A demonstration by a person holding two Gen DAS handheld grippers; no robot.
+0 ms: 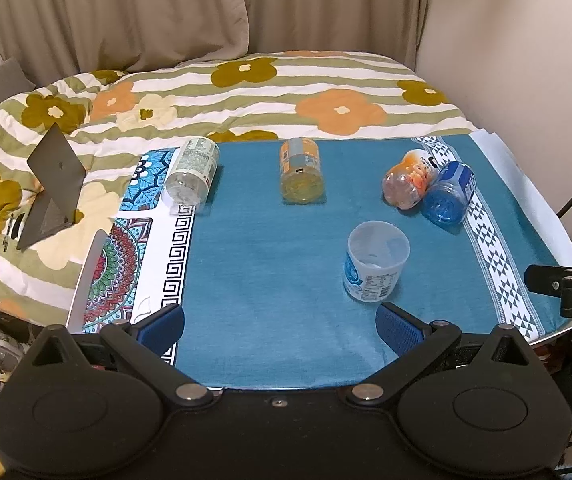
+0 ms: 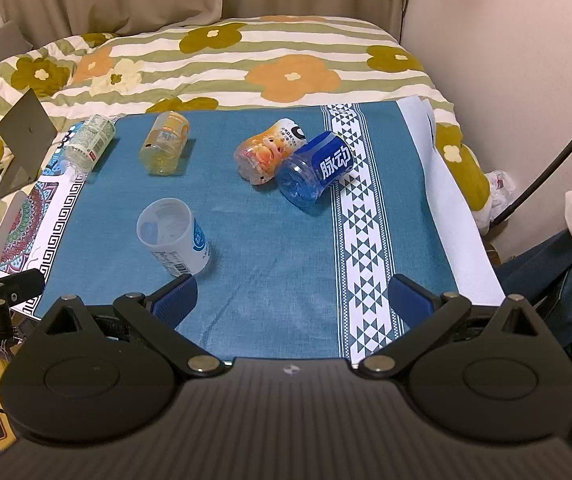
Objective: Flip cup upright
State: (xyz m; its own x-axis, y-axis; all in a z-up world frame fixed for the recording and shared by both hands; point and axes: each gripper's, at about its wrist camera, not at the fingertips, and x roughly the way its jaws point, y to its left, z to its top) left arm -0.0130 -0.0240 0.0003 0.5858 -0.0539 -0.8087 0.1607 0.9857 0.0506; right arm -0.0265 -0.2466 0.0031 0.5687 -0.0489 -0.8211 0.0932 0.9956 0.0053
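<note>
A white translucent cup [image 1: 376, 262] with a blue label stands upright, mouth up, on the blue cloth [image 1: 265, 260]; it also shows in the right wrist view [image 2: 173, 236]. Four cut bottle cups lie on their sides: a clear one [image 1: 193, 172] [image 2: 87, 145], a yellow one [image 1: 301, 171] [image 2: 165, 148], an orange one [image 1: 408, 179] [image 2: 269, 152] and a blue one [image 1: 448, 192] [image 2: 316, 168], the last two touching. My left gripper [image 1: 279, 330] is open and empty, just short of the upright cup. My right gripper [image 2: 292, 300] is open and empty over the near cloth.
A flowered quilt [image 1: 245, 92] covers the bed behind the table. A dark folded stand [image 1: 53, 184] sits at the left on the quilt. A patterned mat [image 1: 133, 264] lies at the table's left edge. Curtain and wall close the back and right.
</note>
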